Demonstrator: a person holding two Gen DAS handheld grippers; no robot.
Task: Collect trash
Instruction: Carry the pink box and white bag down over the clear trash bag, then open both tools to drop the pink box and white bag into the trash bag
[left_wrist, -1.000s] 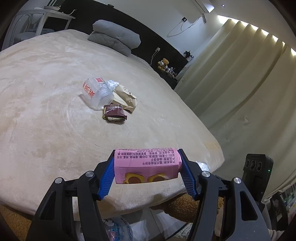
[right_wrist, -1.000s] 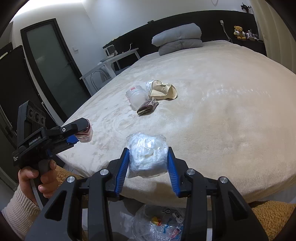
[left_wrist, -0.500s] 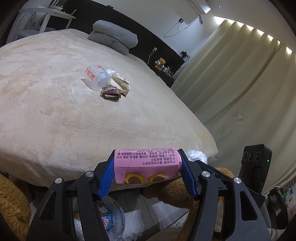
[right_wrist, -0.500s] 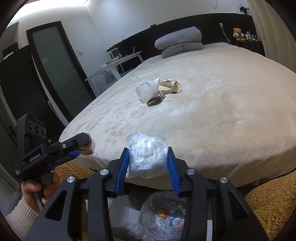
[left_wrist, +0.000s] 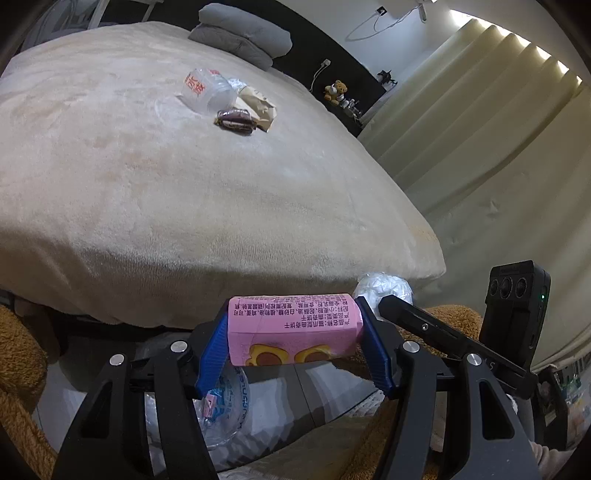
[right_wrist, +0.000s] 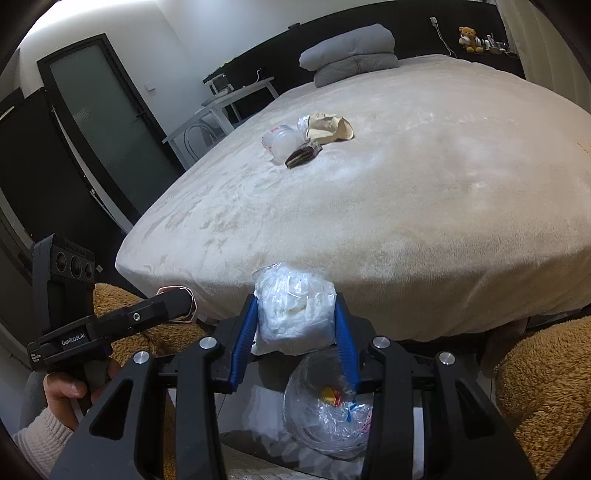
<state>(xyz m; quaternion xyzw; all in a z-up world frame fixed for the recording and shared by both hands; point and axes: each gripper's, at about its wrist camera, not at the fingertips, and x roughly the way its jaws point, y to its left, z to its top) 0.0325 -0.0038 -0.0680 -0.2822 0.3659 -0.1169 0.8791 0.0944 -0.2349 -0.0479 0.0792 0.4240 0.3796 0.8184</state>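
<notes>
My left gripper (left_wrist: 291, 341) is shut on a pink carton (left_wrist: 291, 328) with printed text, held off the bed's near edge above the floor. My right gripper (right_wrist: 295, 325) is shut on a crumpled clear plastic bag (right_wrist: 293, 308), also off the bed's edge. A clear trash bag with wrappers lies on the floor below, seen in the left wrist view (left_wrist: 221, 410) and the right wrist view (right_wrist: 328, 410). On the bed remain a clear plastic bottle (left_wrist: 205, 90), a brown paper bag (left_wrist: 258, 105) and a dark wrapper (left_wrist: 236, 120).
The cream bed (left_wrist: 147, 177) fills the middle. Grey pillows (left_wrist: 243, 35) lie at its head. Brown fuzzy rug (right_wrist: 546, 387) flanks the floor gap. Curtains (left_wrist: 498, 147) hang on the right, a dark door (right_wrist: 99, 122) and a small table (right_wrist: 221, 107) on the left.
Both grippers have drawn back and down from the bed, each still holding its item. The trash bag on the floor has come into fuller view below them.
</notes>
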